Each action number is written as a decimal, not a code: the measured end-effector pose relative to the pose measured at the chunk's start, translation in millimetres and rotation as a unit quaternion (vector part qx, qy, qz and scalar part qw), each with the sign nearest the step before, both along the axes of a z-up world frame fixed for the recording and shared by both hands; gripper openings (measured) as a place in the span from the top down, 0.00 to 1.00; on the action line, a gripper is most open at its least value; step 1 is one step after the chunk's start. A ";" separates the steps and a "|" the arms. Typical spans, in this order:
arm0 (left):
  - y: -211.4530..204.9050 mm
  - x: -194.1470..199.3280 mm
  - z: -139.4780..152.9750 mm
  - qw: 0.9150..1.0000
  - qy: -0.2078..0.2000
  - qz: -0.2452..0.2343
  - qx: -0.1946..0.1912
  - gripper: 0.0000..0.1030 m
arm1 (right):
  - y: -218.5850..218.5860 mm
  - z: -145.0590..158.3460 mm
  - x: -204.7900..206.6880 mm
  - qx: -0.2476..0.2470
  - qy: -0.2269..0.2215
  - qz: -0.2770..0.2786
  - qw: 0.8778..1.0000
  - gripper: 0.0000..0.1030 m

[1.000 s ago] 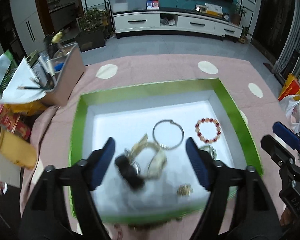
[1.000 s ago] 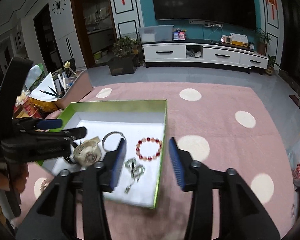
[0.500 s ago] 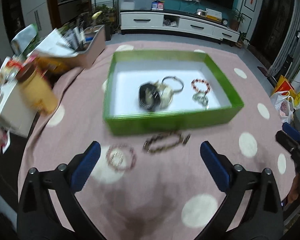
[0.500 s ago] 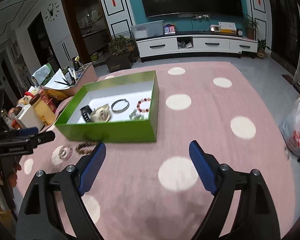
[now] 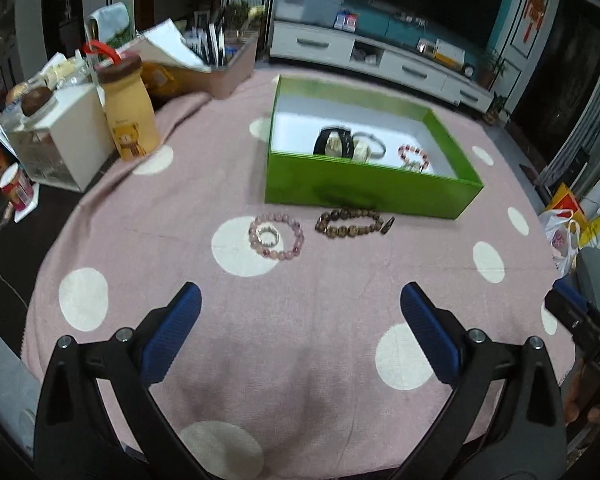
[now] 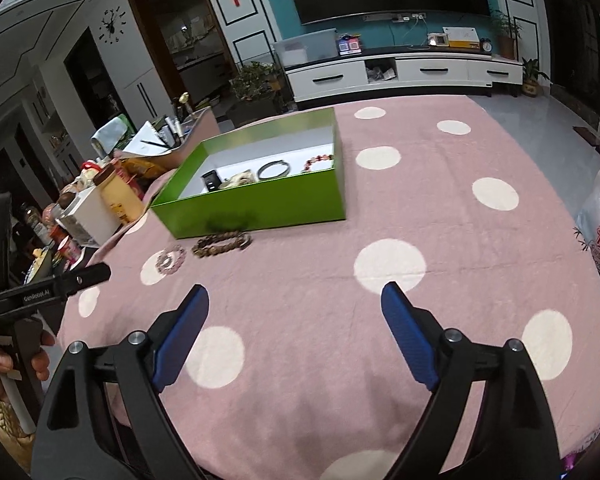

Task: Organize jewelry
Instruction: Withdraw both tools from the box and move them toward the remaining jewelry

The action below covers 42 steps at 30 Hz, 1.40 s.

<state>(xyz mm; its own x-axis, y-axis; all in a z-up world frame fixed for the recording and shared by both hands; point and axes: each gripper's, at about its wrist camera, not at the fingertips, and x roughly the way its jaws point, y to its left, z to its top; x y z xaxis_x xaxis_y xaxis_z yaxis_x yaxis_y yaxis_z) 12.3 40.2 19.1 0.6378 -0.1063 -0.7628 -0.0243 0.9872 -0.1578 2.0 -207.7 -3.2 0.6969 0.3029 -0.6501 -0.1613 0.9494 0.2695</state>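
My left gripper hangs over the pink dotted cloth on the desk, its blue fingers spread wide with only cloth between them; they have just been opening. My right gripper is likewise spread, fingers well apart and empty, also just opened out.

From the left wrist view the green box sits at about twelve o'clock, well beyond my fingers. Inside it, on the white floor, lie a black-strapped watch, a pale watch touching it, a silver bangle just behind, and a red bead bracelet toward one o'clock.

On the cloth just in front of the box's near wall lie two pieces not yet put away: a pink bead bracelet at eleven o'clock, with a small pale ring-like band lying inside its loop, and a brown bead bracelet at twelve o'clock, just beside the wall.

From the right wrist view the box is at eleven o'clock, with the brown beads and pink beads before it. My left hand shows at nine o'clock on the other gripper's handle. A yellow bear bottle stands at ten o'clock among clutter.
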 end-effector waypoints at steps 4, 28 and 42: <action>6.8 -19.9 18.3 0.997 -0.066 -0.014 -0.031 0.02 | 8.1 5.2 -13.6 -0.003 -0.013 0.008 1.000 0.14; 44.7 -19.9 -21.2 0.999 -0.010 0.034 -0.025 0.02 | 30.5 -5.0 -16.9 -0.003 -0.011 0.053 0.999 0.14; 36.0 33.7 -63.0 1.000 -0.002 -0.007 0.006 0.11 | 76.1 -54.9 82.3 -0.021 0.025 0.097 0.995 0.36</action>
